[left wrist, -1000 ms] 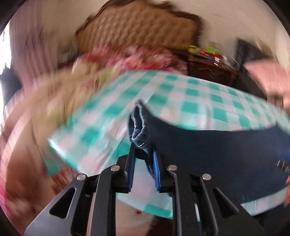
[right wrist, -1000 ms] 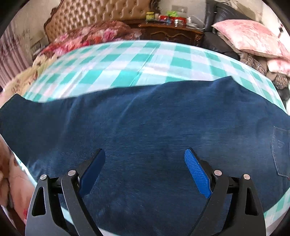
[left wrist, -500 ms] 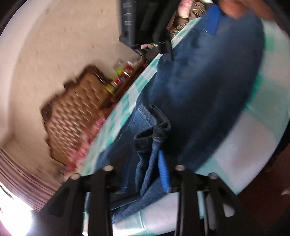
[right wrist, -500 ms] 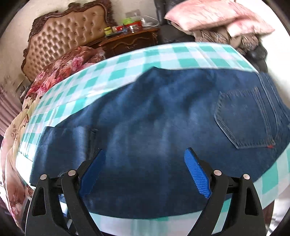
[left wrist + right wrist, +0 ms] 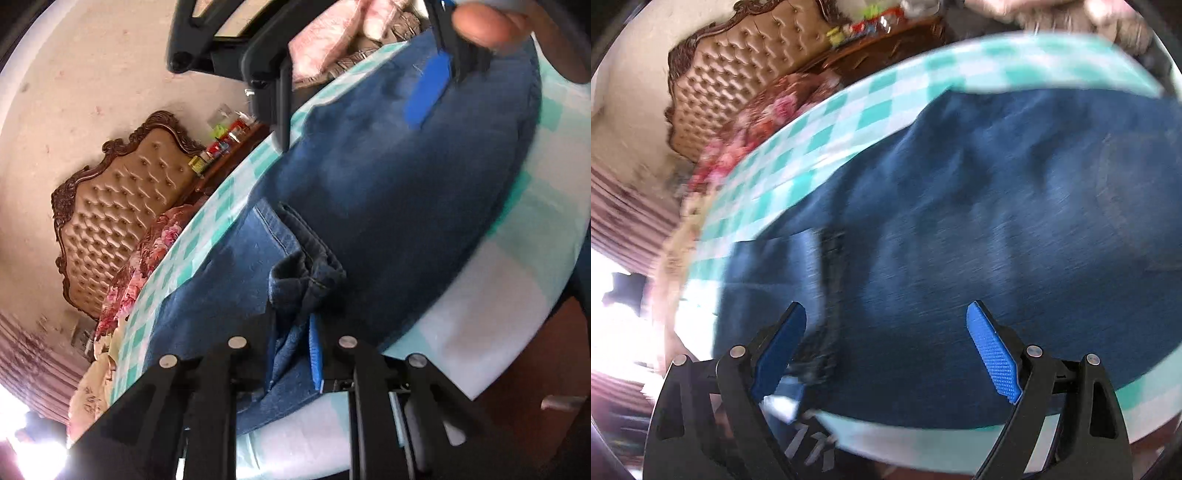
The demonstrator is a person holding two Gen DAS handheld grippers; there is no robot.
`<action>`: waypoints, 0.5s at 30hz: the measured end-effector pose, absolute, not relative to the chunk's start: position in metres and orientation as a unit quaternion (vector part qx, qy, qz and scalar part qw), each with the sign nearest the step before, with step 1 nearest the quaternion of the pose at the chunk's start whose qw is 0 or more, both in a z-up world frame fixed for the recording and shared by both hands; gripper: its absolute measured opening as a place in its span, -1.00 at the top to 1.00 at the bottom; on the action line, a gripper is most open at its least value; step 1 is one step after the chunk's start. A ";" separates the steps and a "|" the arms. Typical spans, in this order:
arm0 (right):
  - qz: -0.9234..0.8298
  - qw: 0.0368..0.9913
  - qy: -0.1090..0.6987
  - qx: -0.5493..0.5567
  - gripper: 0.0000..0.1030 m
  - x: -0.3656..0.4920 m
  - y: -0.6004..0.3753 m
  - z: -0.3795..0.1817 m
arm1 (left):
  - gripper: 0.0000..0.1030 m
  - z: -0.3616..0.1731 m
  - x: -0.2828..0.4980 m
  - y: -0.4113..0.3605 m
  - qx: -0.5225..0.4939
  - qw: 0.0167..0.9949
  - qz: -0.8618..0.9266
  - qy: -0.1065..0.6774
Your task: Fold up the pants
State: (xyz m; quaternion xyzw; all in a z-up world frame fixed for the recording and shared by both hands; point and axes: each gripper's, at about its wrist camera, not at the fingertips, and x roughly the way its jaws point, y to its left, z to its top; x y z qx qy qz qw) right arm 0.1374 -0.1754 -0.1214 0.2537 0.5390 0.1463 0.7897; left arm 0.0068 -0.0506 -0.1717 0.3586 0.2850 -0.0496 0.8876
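1. On the checked tablecloth (image 5: pixel 509 258) the pants (image 5: pixel 388 192) lie spread flat across the table, dark denim side up, with one hem end doubled back over the rest.
2. The left gripper (image 5: pixel 291 332) is clenched on that bunched hem; its jaws are closing, with denim between the blue pads. Judged purpose: to keep hold of the leg end while it is laid over the body of the garment.
3. The right gripper (image 5: pixel 886 350) is released, jaws spread wide, nothing between them. It hovers over the flat denim (image 5: pixel 979 221), probably ready to pin or smooth the fold.
4. The left view shows the right gripper (image 5: pixel 369 88) above the far pants end, a hand (image 5: pixel 491 18) on it.
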 end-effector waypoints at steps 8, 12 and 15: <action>0.233 0.701 0.601 0.305 -0.67 0.172 -0.140 -0.131 | 0.74 -0.130 0.006 -0.030 0.274 0.926 -0.042 0.257; 0.249 0.691 0.613 0.293 -0.67 0.191 -0.112 -0.132 | 0.74 -0.122 0.003 -0.027 0.264 0.930 -0.038 0.252; 0.258 0.684 0.625 0.273 -0.61 0.205 -0.092 -0.137 | 0.74 -0.119 0.003 -0.026 0.260 0.932 -0.040 0.251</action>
